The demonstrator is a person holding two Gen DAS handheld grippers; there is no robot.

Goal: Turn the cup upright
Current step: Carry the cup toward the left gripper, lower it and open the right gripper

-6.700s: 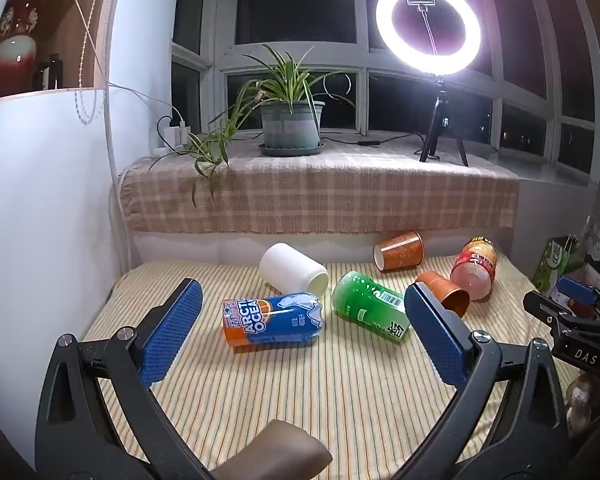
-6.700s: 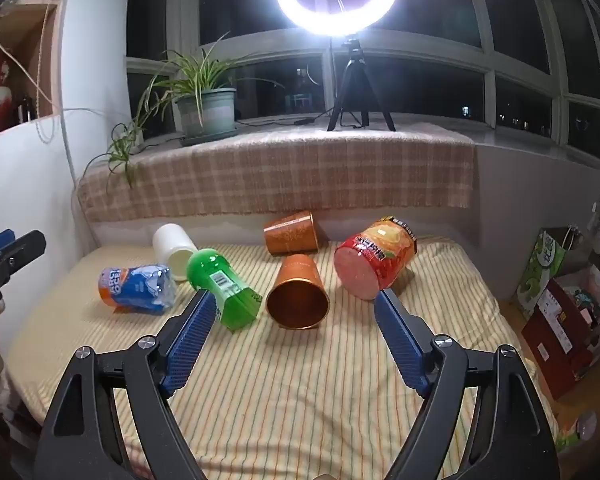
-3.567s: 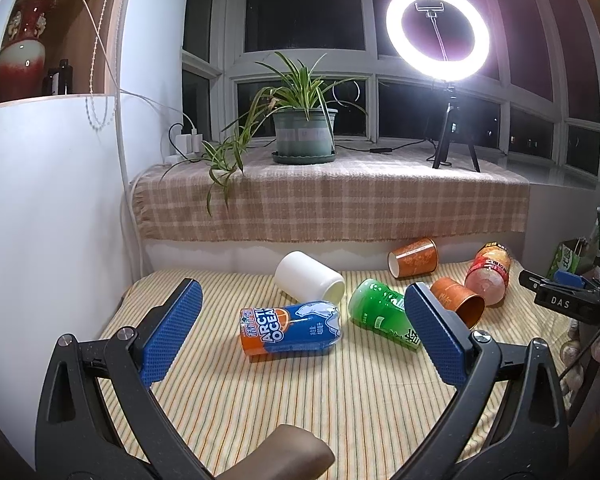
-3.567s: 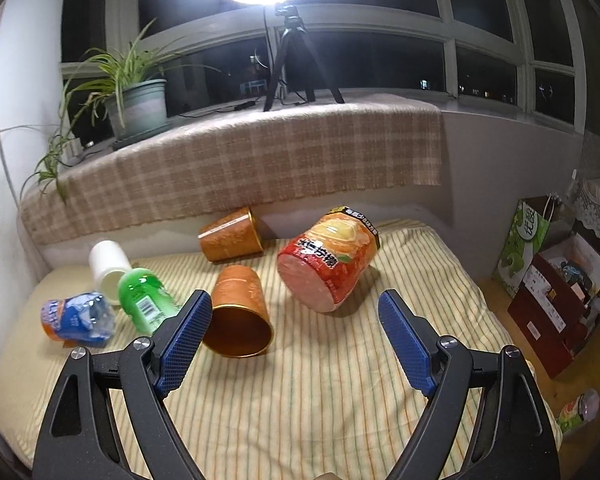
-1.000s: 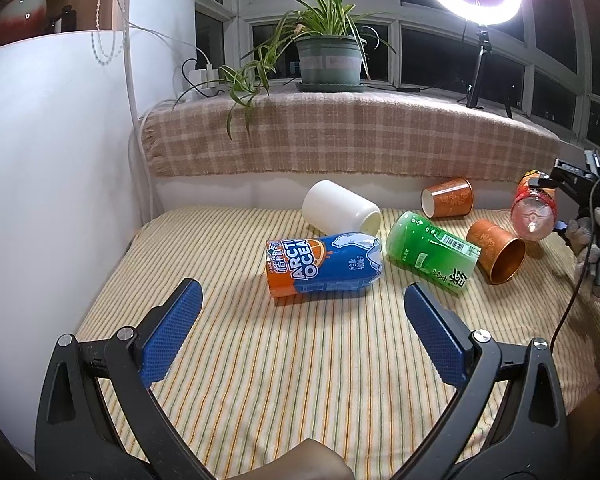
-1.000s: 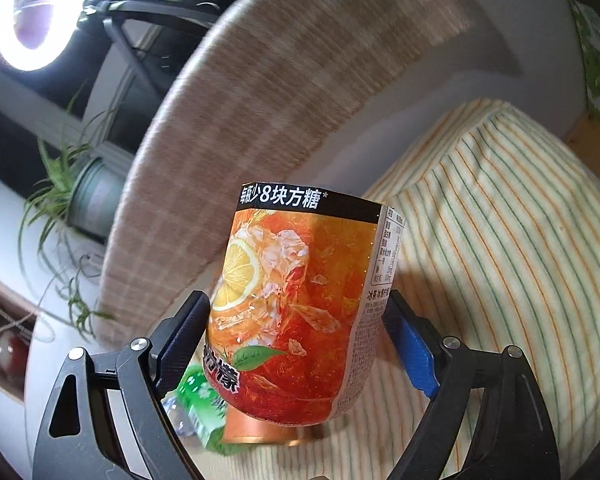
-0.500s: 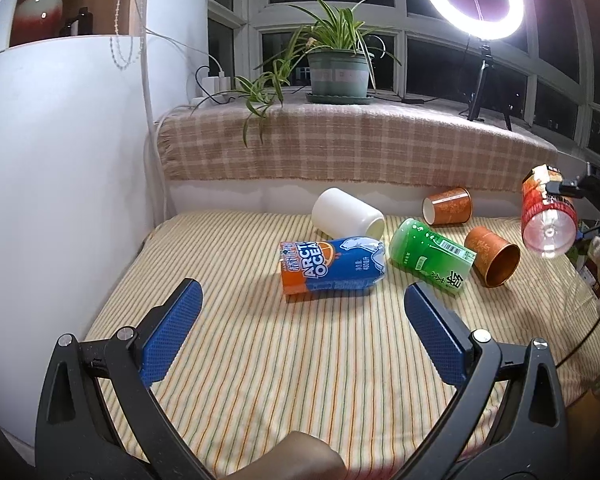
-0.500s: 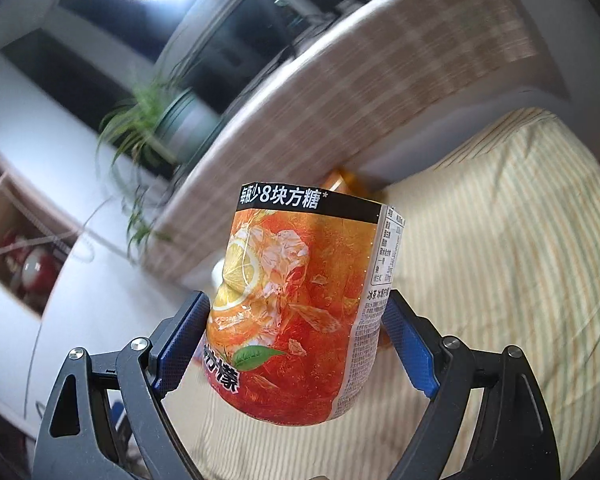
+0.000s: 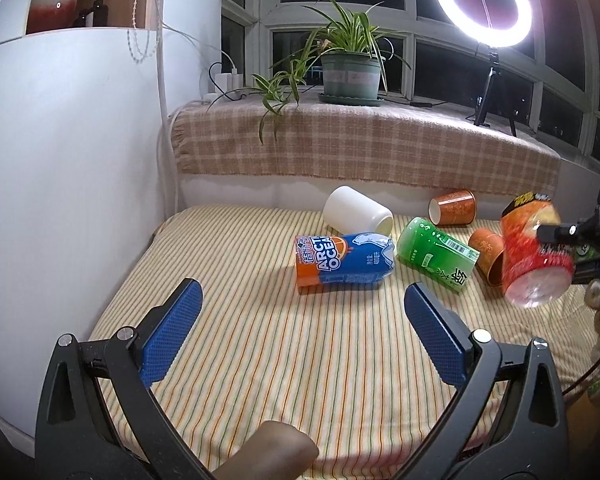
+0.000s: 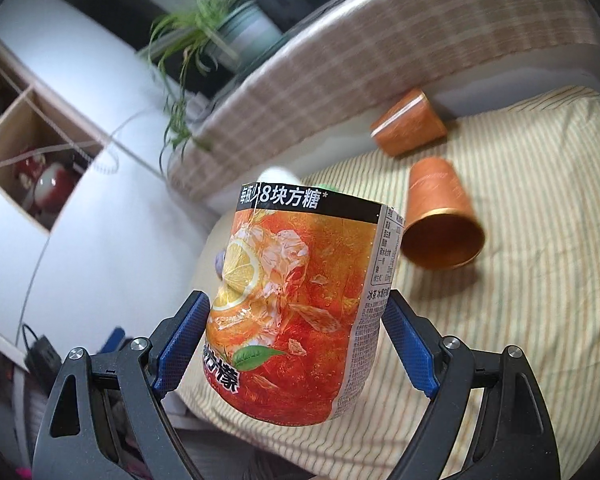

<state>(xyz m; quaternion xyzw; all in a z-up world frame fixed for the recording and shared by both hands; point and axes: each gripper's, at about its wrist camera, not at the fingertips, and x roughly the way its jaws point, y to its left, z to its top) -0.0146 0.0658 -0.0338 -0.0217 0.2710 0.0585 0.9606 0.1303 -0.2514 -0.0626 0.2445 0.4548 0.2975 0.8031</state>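
My right gripper (image 10: 296, 344) is shut on the orange iced-tea cup (image 10: 300, 300), held in the air and tilted; in the left wrist view this cup (image 9: 534, 252) hangs above the striped cloth (image 9: 260, 320) at the right, clear base toward the camera. My left gripper (image 9: 300, 332) is open and empty over the near part of the cloth. Lying on their sides are a blue-orange Arctic Ocean cup (image 9: 344, 260), a green cup (image 9: 436, 254), a white cup (image 9: 358, 216) and two copper cups (image 9: 454, 212) (image 9: 488, 254), the two also in the right wrist view (image 10: 408, 124) (image 10: 440, 220).
A plaid-covered sill (image 9: 360, 148) runs along the back with a potted plant (image 9: 350, 68) and a ring light (image 9: 484, 4). A white wall (image 9: 60, 180) bounds the left side. The cloth's front edge is near my left gripper.
The right gripper has closed on the iced-tea cup, lifted it off the cloth and swung it leftward while rotating. The left gripper stays open and drifted slightly.
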